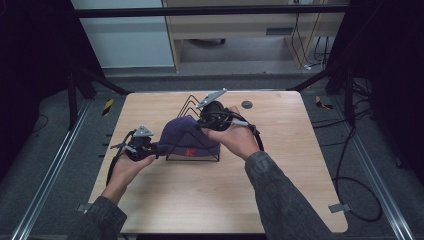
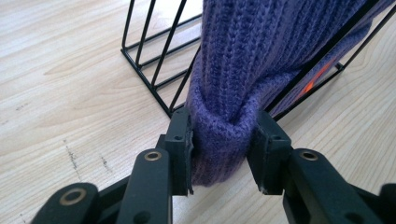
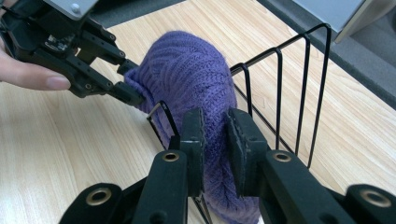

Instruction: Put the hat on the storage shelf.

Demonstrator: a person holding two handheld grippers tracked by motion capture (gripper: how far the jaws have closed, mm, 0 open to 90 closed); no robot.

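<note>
A purple knit hat [image 1: 187,137] with a red mark on its brim is draped over a black wire rack [image 1: 190,102] in the middle of the wooden table [image 1: 280,190]. My left gripper [image 2: 223,140] is shut on the hat's rolled brim [image 2: 219,154] at its left end, low near the table top. The ribbed hat [image 2: 252,56] rises beyond it over the rack's wires [image 2: 154,60]. My right gripper [image 3: 216,135] is shut on a fold of the hat [image 3: 187,70] at the rack's back right side [image 3: 303,93]. The left gripper [image 3: 130,81] shows across from it, at the hat's far end.
A small dark round disc [image 1: 246,104] lies on the table near the far edge. Cables trail from both grippers, the right one looping off the table's right side [image 1: 345,185]. Metal frame rails and a cabinet stand beyond the table.
</note>
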